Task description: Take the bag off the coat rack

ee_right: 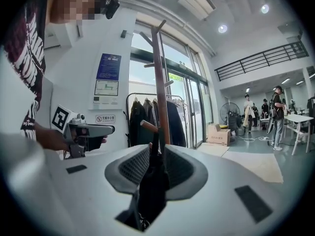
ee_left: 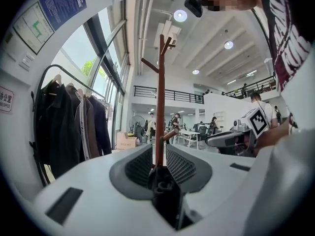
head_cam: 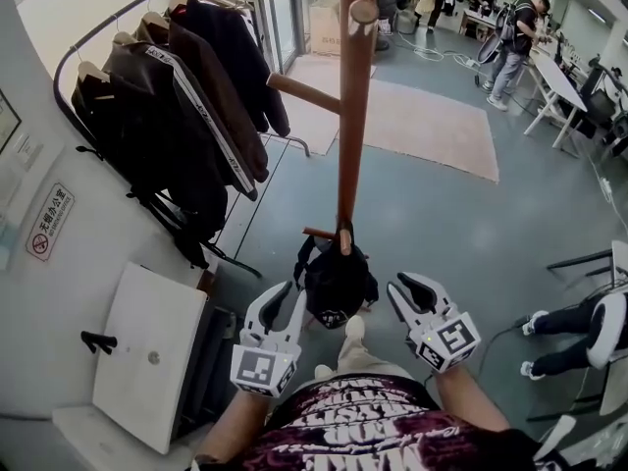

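Note:
A small black bag (head_cam: 339, 283) hangs by its strap from a low peg (head_cam: 319, 234) on the brown wooden coat rack pole (head_cam: 348, 116). My left gripper (head_cam: 285, 302) is just left of the bag and my right gripper (head_cam: 412, 297) just right of it, both open and apart from it. In the left gripper view the bag (ee_left: 165, 195) shows in the gap of the left gripper (ee_left: 158, 163), with the pole (ee_left: 160, 107) behind. In the right gripper view the bag (ee_right: 150, 186) and its strap fill the gap of the right gripper (ee_right: 155, 166).
A clothes rail with several dark jackets (head_cam: 177, 96) stands to the left of the pole. A white panel (head_cam: 147, 351) lies at the lower left. A beige rug (head_cam: 432, 116) is behind the rack. A seated person's legs (head_cam: 569, 332) are at the right; people stand at desks far back.

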The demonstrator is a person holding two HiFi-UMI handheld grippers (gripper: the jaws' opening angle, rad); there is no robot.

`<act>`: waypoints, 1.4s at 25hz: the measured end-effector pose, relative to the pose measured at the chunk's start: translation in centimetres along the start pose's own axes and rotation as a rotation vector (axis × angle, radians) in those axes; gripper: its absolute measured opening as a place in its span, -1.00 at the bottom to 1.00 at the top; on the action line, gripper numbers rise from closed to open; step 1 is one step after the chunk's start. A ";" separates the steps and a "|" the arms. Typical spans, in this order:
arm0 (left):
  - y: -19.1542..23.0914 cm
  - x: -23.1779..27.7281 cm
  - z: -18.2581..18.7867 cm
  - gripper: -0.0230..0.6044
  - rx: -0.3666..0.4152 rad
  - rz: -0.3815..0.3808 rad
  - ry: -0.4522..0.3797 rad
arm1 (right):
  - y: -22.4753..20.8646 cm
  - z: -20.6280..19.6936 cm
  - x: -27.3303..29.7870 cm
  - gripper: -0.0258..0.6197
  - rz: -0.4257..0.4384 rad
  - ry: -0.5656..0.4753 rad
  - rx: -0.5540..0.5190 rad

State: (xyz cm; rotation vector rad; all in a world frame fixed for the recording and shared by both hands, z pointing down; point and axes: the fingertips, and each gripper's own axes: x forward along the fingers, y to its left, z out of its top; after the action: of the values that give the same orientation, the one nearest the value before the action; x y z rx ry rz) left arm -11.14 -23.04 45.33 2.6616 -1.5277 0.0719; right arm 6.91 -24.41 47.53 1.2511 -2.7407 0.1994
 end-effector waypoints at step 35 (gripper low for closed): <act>-0.1 12.8 -7.7 -0.69 0.006 -0.091 0.161 | -1.2 -6.0 11.8 -0.55 0.214 0.176 -0.004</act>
State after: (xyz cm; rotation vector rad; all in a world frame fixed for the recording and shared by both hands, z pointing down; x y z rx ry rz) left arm -4.60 -33.37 53.93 2.6520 -1.3594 0.2786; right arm 0.46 -32.96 55.44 0.8907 -2.7145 0.3079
